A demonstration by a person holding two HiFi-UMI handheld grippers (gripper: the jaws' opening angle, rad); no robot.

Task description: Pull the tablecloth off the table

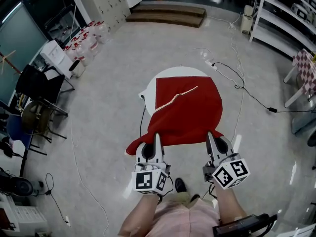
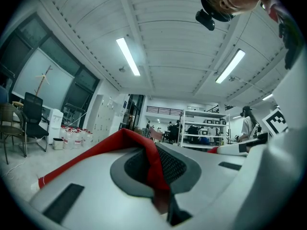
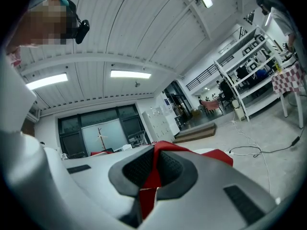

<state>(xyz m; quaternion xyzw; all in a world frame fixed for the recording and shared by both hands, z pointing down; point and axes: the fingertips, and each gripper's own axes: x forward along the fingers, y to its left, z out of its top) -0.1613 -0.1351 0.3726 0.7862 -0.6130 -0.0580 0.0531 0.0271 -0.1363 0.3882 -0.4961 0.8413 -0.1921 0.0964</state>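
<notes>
A red tablecloth [image 1: 185, 110] hangs partly off a round white table [image 1: 150, 84], leaving the table's far and left rim bare. A pale strip lies across the cloth. My left gripper [image 1: 156, 137] is shut on the cloth's near left edge, and my right gripper [image 1: 211, 135] is shut on its near right edge. Red fabric [image 2: 152, 162] is pinched between the dark pads in the left gripper view. The same red fabric [image 3: 152, 174] is clamped between the pads in the right gripper view.
Black chairs [image 1: 39, 90] stand at the left, with water jugs [image 1: 86, 38] beyond them. Cables [image 1: 247, 90] trail over the floor at the right. Shelving [image 1: 284, 14] lines the far right, next to a checkered table [image 1: 306, 68]. Wooden steps [image 1: 168, 13] lie at the back.
</notes>
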